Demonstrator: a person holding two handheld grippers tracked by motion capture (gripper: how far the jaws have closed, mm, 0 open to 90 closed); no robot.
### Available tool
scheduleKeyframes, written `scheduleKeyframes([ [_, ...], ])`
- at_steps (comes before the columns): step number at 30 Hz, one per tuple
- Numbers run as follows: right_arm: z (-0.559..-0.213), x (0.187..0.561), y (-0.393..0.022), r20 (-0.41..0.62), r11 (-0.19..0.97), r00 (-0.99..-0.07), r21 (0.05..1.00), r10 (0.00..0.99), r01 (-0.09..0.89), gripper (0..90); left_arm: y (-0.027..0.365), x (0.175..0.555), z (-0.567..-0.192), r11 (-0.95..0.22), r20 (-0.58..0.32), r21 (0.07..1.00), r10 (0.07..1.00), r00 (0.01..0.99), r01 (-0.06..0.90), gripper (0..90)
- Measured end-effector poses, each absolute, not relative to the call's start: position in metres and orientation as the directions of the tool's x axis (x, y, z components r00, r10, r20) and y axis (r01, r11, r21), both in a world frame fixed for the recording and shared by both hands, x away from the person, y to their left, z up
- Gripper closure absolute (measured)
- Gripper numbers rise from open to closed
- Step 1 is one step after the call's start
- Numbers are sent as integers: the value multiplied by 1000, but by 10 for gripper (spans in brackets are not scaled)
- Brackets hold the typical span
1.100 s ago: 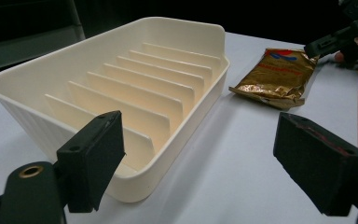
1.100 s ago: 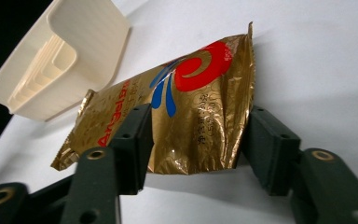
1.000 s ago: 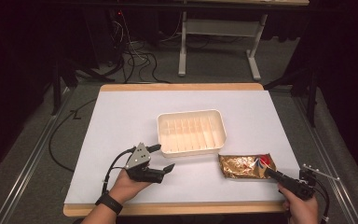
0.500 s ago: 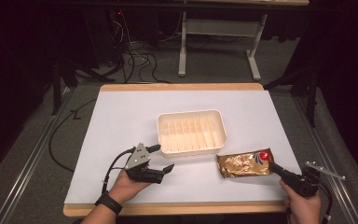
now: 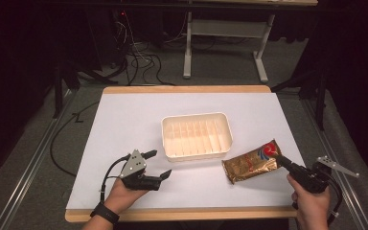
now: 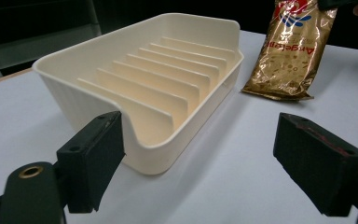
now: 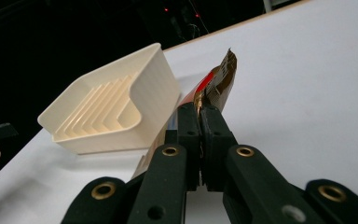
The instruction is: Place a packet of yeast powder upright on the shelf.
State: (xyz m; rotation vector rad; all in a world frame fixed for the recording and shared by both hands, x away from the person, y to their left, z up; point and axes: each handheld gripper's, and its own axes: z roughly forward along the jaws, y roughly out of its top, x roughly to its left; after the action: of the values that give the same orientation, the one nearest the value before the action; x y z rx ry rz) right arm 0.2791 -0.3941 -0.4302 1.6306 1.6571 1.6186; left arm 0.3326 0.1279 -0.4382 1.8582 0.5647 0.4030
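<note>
A gold snack packet [image 5: 252,164] with a red logo lies right of a cream ribbed tray [image 5: 196,116] at mid-table. My right gripper [image 5: 279,158] is shut on the packet's right end, which is raised off the mat. In the right gripper view the jaws [image 7: 200,119] pinch the packet's crimped edge [image 7: 219,79], and the tray [image 7: 154,88] sits beyond on the left. My left gripper [image 5: 159,163] rests open near the tray's front left corner. Nothing lies between its jaws [image 6: 205,165], which face the tray [image 6: 88,100] and the packet [image 6: 289,51].
A white mat [image 5: 124,124] covers the wooden-edged table [image 5: 182,214]. Dark floor, cables and a desk frame [image 5: 220,48] lie beyond the far edge. A metal rail [image 5: 24,177] runs along the table's left side.
The right gripper has shut on the packet's right end and risen, tilting that end off the mat. The left gripper has stayed in place, open.
</note>
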Motion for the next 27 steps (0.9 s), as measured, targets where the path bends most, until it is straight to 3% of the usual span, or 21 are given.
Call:
scheduleKeyframes([
  [15,-398,294,-379,415,-255,-412,885,811,389,891,154,323,-439,-272,0,938,621,783,215,168],
  [27,-377,284,-378,344,-219,-437,925,831,311,891,153,323,-440,-276,1,937,619,786,216,168],
])
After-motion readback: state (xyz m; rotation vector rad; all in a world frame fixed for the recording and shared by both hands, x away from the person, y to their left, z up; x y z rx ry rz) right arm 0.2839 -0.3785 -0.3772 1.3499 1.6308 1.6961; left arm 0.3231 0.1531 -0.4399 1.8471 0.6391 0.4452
